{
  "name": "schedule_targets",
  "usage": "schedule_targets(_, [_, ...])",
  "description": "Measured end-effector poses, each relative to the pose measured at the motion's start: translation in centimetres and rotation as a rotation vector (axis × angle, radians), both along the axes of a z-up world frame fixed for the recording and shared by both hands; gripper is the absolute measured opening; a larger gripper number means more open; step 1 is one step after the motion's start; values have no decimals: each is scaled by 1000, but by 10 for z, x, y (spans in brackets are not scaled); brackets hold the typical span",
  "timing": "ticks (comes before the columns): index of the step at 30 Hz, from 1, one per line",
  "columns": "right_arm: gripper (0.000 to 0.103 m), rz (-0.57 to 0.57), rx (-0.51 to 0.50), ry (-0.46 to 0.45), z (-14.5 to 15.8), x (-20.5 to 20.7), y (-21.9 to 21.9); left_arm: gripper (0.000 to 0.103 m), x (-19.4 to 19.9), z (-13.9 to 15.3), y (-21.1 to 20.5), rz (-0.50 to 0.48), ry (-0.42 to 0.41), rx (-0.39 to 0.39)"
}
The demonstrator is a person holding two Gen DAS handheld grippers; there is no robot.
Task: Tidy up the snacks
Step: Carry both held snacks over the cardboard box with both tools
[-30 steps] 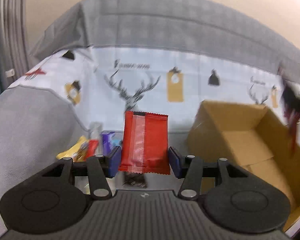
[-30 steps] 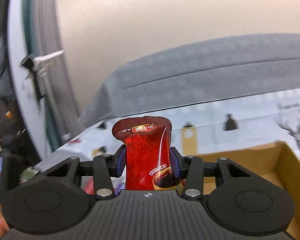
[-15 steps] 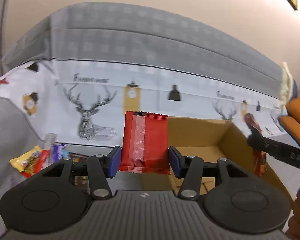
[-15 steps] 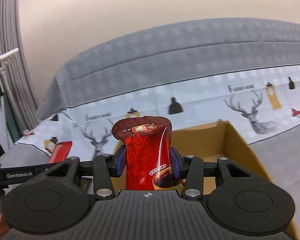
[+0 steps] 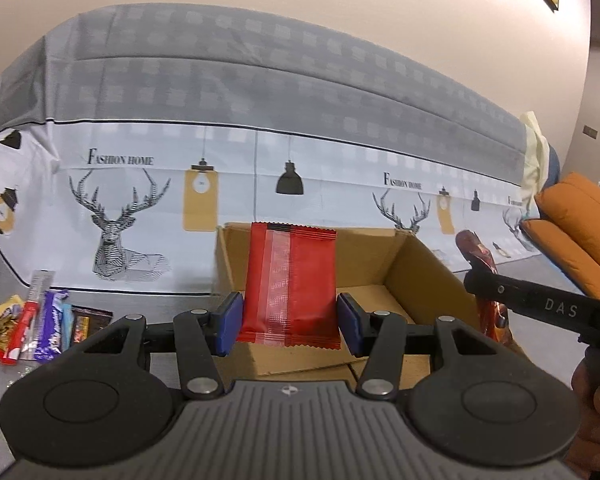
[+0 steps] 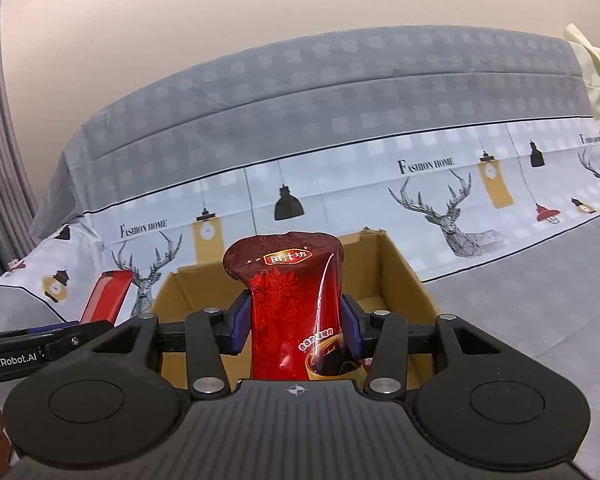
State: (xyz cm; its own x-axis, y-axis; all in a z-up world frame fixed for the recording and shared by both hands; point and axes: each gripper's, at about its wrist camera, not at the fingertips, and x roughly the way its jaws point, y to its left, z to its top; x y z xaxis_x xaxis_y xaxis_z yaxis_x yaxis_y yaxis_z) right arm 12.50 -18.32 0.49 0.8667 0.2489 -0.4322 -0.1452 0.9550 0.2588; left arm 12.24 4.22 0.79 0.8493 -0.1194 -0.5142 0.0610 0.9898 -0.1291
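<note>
My left gripper (image 5: 289,323) is shut on a flat red snack packet (image 5: 292,280), held upright in front of an open cardboard box (image 5: 420,280). My right gripper (image 6: 294,326) is shut on a dark red glossy pouch (image 6: 292,300) and holds it just before the same box (image 6: 400,276). In the left wrist view the right gripper (image 5: 492,280) with its pouch (image 5: 478,250) sits at the box's right wall. In the right wrist view the left gripper's red packet (image 6: 106,296) shows at the box's left side.
Several loose snack packets (image 5: 40,330) lie on the grey cloth at the left. A sofa back covered in a deer-print cloth (image 5: 260,168) rises behind the box. An orange cushion (image 5: 576,236) lies at the far right.
Both grippers have swung toward the cardboard box, each still holding its snack. The box now sits centred ahead of both, and the loose snacks have slid to the left edge.
</note>
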Motion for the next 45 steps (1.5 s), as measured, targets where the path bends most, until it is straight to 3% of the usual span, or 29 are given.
schedule_targets(25, [49, -18, -26, 14, 0, 6, -4, 56, 2, -9, -27, -70, -15, -8])
schedule_targets(45, [49, -24, -37, 18, -1, 7, -2, 56, 1, -12, -42, -110, -54, 28])
